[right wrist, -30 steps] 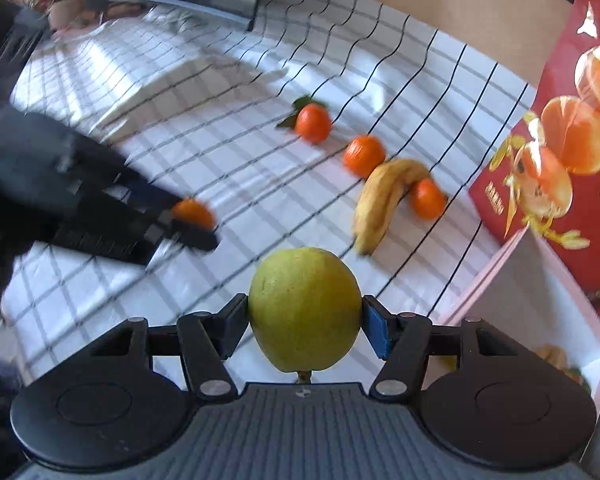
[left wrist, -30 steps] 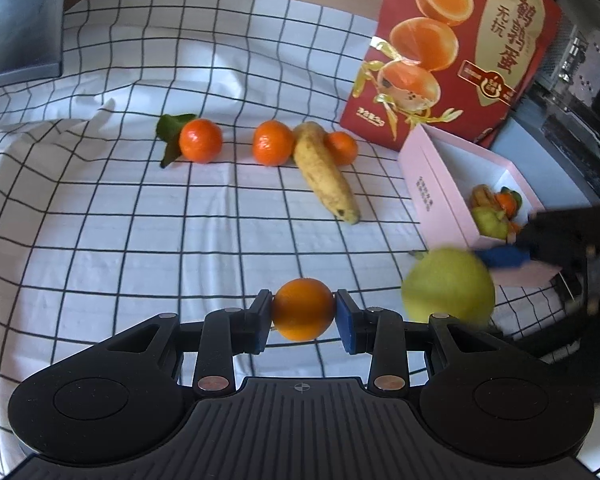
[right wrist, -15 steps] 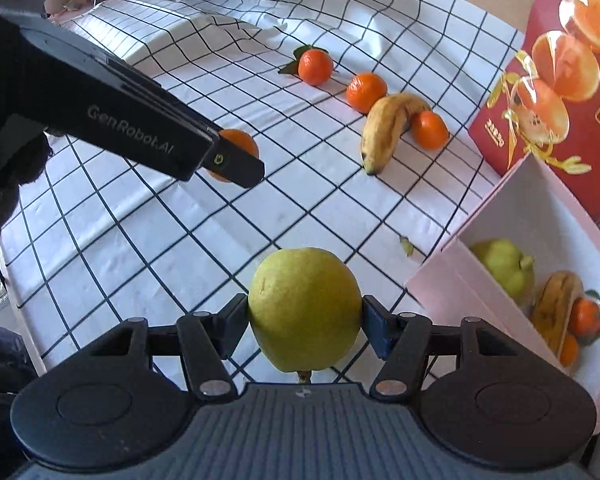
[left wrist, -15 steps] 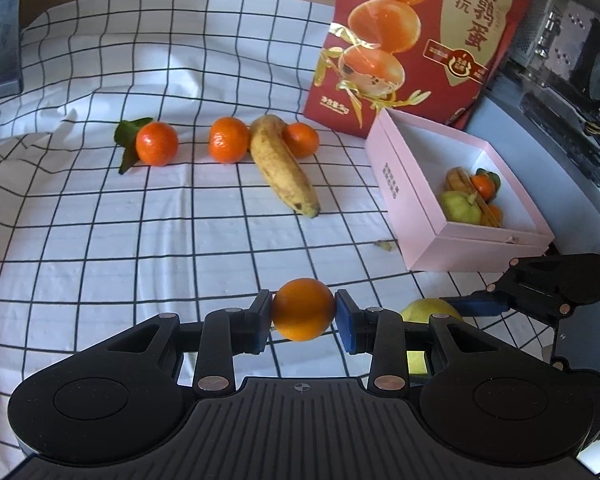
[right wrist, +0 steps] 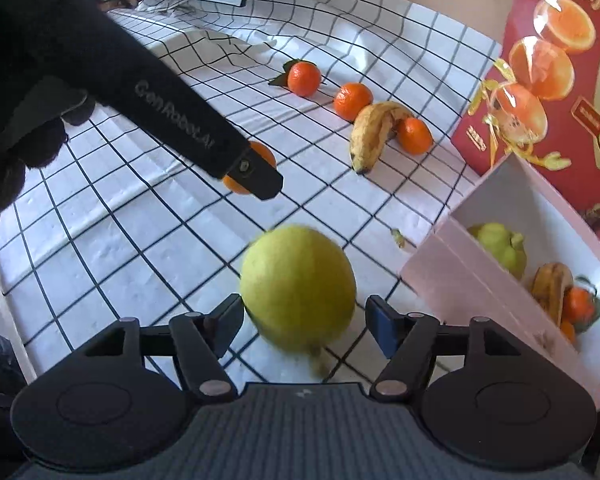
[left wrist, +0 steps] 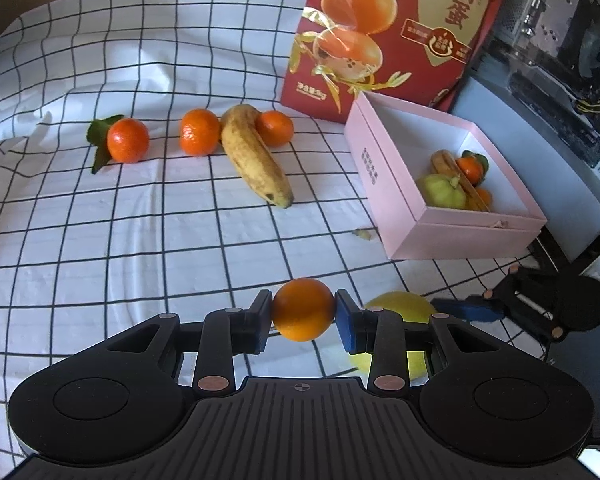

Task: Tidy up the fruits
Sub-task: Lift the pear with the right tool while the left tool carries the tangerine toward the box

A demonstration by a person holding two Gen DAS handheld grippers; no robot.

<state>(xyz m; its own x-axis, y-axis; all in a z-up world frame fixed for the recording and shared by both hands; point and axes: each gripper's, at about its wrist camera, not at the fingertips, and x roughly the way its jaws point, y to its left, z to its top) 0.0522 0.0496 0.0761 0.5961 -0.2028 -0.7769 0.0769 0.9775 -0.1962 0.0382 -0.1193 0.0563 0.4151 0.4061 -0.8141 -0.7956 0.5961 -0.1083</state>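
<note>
My left gripper (left wrist: 302, 322) is shut on a small orange (left wrist: 302, 312) above the checked cloth, near its front. In the right wrist view this gripper (right wrist: 256, 178) shows from the side with the orange (right wrist: 262, 153) behind its tip. My right gripper (right wrist: 305, 314) has its jaws opening around a yellow-green pear (right wrist: 298, 284). The pear is blurred and there is a gap at the right pad. The pink box (left wrist: 444, 236) to the right holds a pear (left wrist: 440, 190), a banana and mandarins. A banana (left wrist: 256, 156) and three mandarins lie in a row farther back.
A red gift bag (left wrist: 384, 28) stands behind the pink box (right wrist: 476, 280). A computer case (left wrist: 560, 80) sits past the table's right edge. A small scrap (left wrist: 362, 234) lies beside the box. A gloved hand (right wrist: 16, 148) holds the left gripper.
Both grippers have moved nearer the pink box, which now shows its contents. The right jaws have widened and the pear, gripped firmly before, now sits loose and blurred between them.
</note>
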